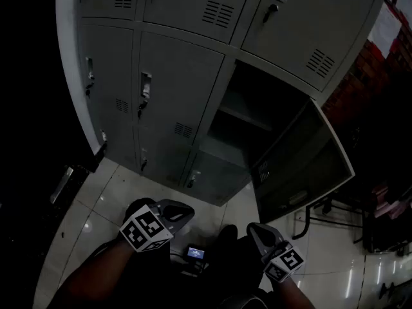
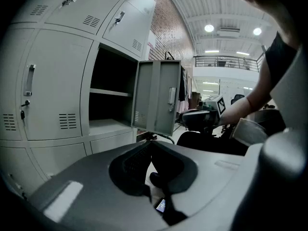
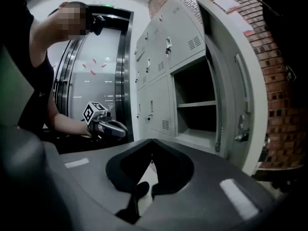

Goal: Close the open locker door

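Observation:
A bank of grey metal lockers stands ahead of me. One locker door hangs wide open to the right and shows an empty compartment with a shelf. Both grippers are held low over the floor, short of the lockers. My left gripper is shut and holds nothing. The right gripper is also shut and empty, and sits below the open door's lower edge. The left gripper view shows the open door past the closed jaw tips. In the right gripper view the door's inner face is close on the right.
A small lit screen lies on the glossy floor between the grippers. Metal chair legs stand right of the open door, with a brick wall behind. A dark object leans at the lockers' left corner.

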Tool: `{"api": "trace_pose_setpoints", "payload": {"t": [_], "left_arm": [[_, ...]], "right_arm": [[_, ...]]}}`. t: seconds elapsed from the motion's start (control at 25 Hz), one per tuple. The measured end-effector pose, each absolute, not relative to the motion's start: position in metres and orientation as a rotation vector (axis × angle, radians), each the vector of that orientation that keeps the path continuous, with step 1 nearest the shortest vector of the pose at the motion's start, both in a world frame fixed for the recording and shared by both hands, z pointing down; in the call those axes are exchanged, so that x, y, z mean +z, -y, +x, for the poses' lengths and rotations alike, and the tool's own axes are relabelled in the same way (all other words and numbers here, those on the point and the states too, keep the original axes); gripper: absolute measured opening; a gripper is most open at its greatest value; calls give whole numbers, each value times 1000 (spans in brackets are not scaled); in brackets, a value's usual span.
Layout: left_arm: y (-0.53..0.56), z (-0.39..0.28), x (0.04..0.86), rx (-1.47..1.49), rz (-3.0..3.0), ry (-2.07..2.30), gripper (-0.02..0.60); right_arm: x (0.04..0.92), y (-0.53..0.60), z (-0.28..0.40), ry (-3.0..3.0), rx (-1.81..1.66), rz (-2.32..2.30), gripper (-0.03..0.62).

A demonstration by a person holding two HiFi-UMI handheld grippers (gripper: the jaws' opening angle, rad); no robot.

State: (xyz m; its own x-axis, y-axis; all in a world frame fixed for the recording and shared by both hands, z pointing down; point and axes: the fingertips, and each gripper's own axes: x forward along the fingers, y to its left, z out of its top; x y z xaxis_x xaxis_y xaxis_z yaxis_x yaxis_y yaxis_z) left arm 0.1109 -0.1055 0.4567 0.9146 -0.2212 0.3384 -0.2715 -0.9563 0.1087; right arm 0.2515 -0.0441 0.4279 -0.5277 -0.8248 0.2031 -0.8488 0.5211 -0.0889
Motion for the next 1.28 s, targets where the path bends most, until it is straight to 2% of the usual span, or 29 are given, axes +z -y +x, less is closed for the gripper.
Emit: {"api": "trace_pose_setpoints", "payload": {"t": [0.16,0.36,0.52,0.84,1.28], "left_arm": [[110,108,458,497,2919,405,12],[109,110,459,500,2919,405,12],[109,111,459,504,2920,405,12],[109,114,461,518,2920,406,12],[108,115,459,512,2919,399,12]], "right_arm": [[404,40,281,2628,260,1520,12],[395,28,370,2445,222,1718,63],[373,30,404,2441,170,1788,117],[338,46,394,2600,87,1651,255],[339,76,381,2649,133,1594,262]]}}
